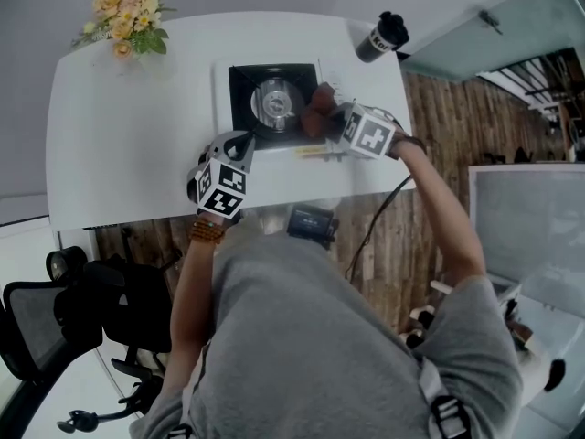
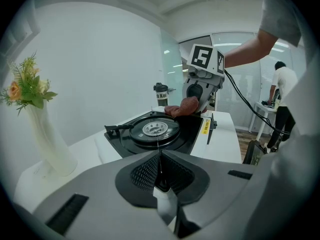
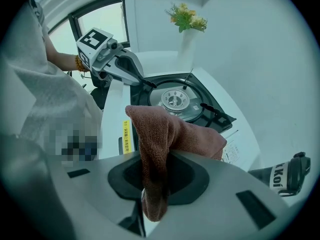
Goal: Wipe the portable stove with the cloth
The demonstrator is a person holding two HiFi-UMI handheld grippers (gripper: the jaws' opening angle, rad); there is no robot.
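The portable stove [image 1: 272, 99] [image 2: 155, 131] [image 3: 175, 101] has a black top, a round silver burner and a white body, and stands on the white table [image 1: 128, 135]. My right gripper [image 1: 326, 117] [image 2: 200, 98] [image 3: 152, 154] is shut on a reddish-brown cloth [image 1: 315, 112] [image 2: 181, 106] [image 3: 160, 134]. It points steeply down and holds the cloth at the stove's right edge. The cloth bunches out of the jaws and hides their tips. My left gripper [image 1: 245, 141] [image 2: 160, 153] [image 3: 142, 81] is shut with nothing between its jaws. Its tip sits at the stove's near left corner.
A white vase of flowers [image 1: 128, 16] [image 2: 45, 134] [image 3: 187, 19] stands at the table's far left. A black tumbler [image 1: 382, 35] [image 2: 161, 94] [image 3: 285, 176] stands at the far right. A printed leaflet [image 3: 240, 144] lies beside the stove. An office chair [image 1: 55, 309] is near the table.
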